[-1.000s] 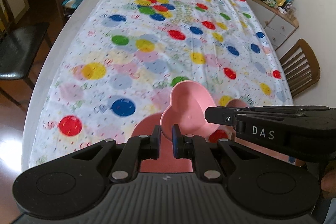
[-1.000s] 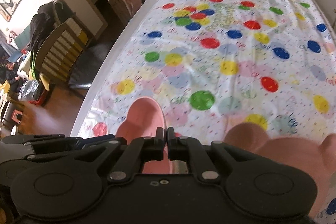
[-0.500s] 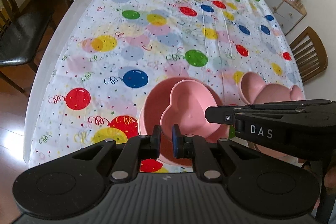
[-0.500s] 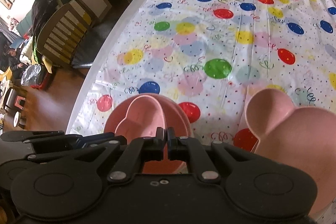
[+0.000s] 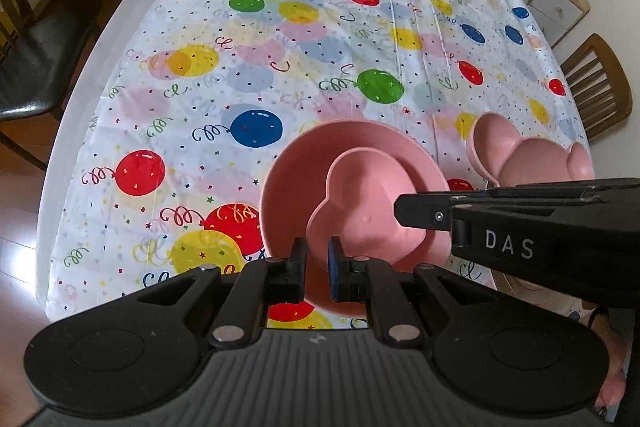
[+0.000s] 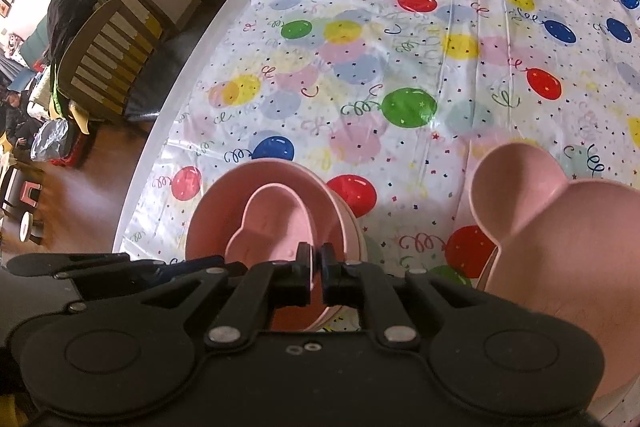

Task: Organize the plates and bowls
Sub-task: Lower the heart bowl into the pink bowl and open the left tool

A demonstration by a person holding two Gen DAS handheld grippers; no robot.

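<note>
Lowered nearer the balloon tablecloth, both grippers' fingers grip — seemingly — one heart-shaped bowl.

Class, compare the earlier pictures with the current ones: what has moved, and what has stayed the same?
Both views have tipped downward, so the round pink bowl beneath the small heart-shaped bowl now shows fully, and the mouse-eared pink plate shows more. The left tongs stay clamped on the heart-shaped bowl's rim. The right tongs stay closed at its rim too; whether they grip it is unclear. The balloon tablecloth is unchanged.
</note>
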